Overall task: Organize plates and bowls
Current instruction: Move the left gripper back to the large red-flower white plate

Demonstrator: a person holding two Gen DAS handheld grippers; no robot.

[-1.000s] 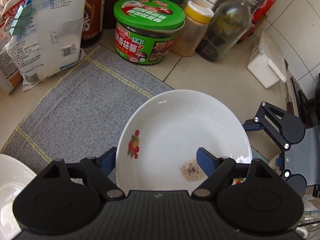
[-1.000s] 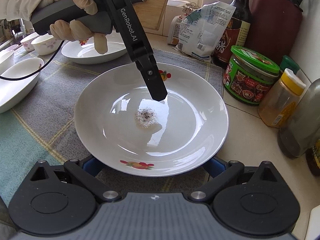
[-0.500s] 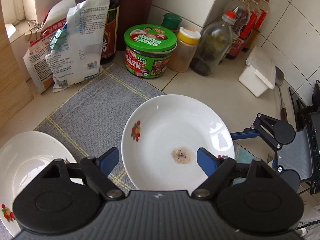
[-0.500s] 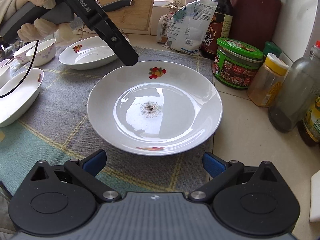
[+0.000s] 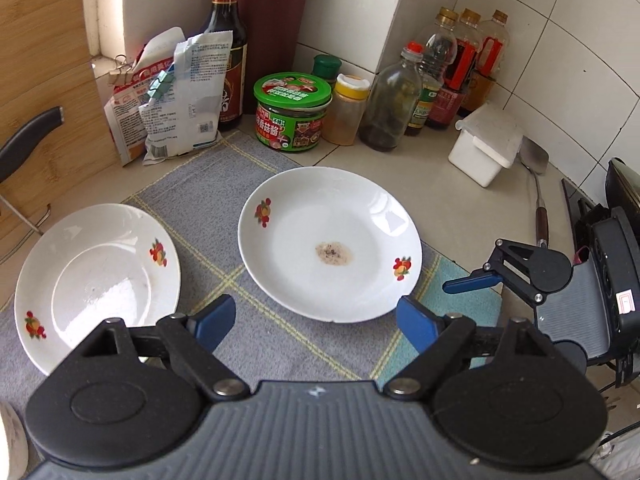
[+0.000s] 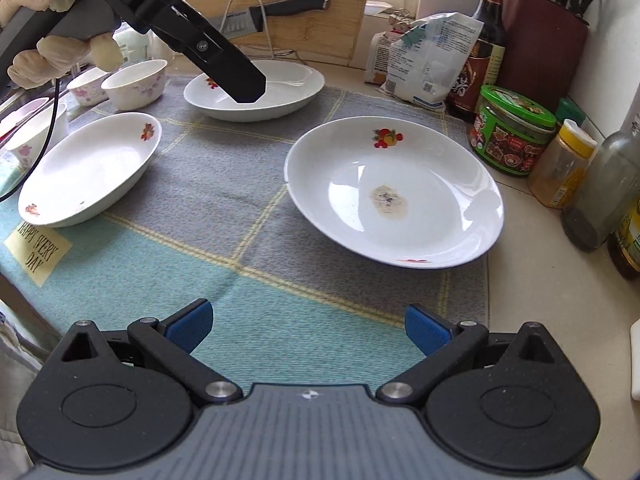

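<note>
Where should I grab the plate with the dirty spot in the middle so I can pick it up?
Pinch the plate by its raised rim on the near edge, coming in low from the mat side. The rim flares up off the mat there, leaving room for one of the fingers underneath, and jars crowd the far side.

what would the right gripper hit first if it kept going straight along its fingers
Probably the grey and teal checked cloth mat, just short of the white plate with the brown stain. The right gripper is open, empty and angled downward; depth is hard to judge, so it might reach the plate's near rim instead.
</note>
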